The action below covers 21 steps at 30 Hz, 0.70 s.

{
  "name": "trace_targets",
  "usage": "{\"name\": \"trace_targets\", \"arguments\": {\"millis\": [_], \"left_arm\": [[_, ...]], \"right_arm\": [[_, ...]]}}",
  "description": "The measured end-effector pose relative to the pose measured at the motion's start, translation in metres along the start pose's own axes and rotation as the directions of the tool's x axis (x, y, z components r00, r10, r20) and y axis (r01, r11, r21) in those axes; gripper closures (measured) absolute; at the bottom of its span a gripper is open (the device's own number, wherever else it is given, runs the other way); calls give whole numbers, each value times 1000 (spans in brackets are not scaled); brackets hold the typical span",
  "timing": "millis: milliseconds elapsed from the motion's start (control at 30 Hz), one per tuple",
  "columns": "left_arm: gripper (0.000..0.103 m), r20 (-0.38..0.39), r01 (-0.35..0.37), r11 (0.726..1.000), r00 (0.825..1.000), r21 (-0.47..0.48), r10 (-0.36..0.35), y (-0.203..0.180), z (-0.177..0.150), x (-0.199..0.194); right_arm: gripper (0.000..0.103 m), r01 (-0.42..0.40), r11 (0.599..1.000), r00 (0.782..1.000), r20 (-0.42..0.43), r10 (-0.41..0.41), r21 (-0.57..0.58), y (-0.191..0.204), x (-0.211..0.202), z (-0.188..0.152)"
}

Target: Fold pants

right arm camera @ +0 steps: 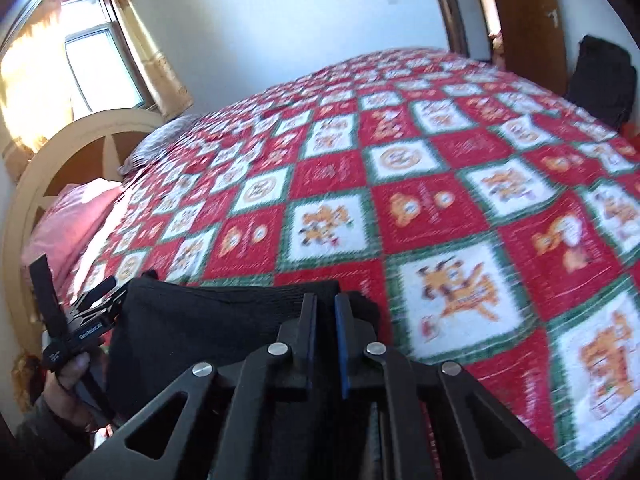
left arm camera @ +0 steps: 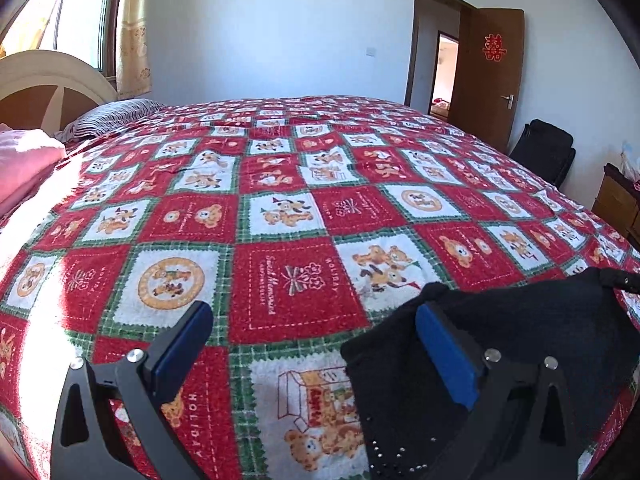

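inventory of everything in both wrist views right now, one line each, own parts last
pants: 1, black, near edge of the bed, bunched beside both grippers
blanket: 1, red and white check with green borders and bear prints, covers the bed
striped pillow: 1, grey striped, head of the bed
pink bedding: 1, pink, head end, near side
headboard: 1, cream and brown, arched, under the window
window: 1, sunlit, yellow curtain beside it
door: 1, brown, open, red ornament on it
black chair: 1, far side of the bed
wooden cabinet: 1, brown, right edge
left gripper: 1, black with blue pads, jaws wide open, one finger over the pants
right gripper: 1, black with blue pads, jaws shut; whether they pinch the pants cannot be told
hand: 1, holds the left gripper
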<state>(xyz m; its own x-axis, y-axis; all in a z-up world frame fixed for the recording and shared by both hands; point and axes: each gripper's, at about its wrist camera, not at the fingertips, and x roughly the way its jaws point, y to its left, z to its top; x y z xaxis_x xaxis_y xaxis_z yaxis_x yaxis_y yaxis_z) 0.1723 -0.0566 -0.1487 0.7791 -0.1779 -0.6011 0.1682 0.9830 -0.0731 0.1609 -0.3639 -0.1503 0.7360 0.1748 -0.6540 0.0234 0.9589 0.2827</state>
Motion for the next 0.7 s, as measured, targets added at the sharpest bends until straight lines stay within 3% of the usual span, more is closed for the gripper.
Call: {"name": "trace_targets", "arguments": {"millis": [100,233,433,533,600,667,700], "left_arm": [[0,-14,-6,1000,1000,6,6,-2,1,4],[0,-9,-8,1000,1000,8,9,-3,0,3],[0,6,-13,1000,1000,10,13,-5,0,-10],[0,10,-2,1000,1000,14,2,-7,0,-15],[0,9,3,1000,1000,14,-3,-8,0,-17],[0,7,8,1000,1000,7,-8,-8,0,-18],[0,5,11,1000,1000,3,-11,-8,0,-19]], "right_arm": [[99,21,999,999,-29,-19,44,-15,9,0],[99,24,1000,999,-42,-23,15,-15,17,-5],[98,64,998,998,5,-64,-30,-5,-1,-9],[96,71,994,996,64,-66,-81,10,-29,-16],[81,41,992,996,83,-31,-121,22,-44,-24],[47,-24,986,997,67,36,-166,36,-53,-36],[45,-50,982,997,48,59,-184,42,-52,-41]]}}
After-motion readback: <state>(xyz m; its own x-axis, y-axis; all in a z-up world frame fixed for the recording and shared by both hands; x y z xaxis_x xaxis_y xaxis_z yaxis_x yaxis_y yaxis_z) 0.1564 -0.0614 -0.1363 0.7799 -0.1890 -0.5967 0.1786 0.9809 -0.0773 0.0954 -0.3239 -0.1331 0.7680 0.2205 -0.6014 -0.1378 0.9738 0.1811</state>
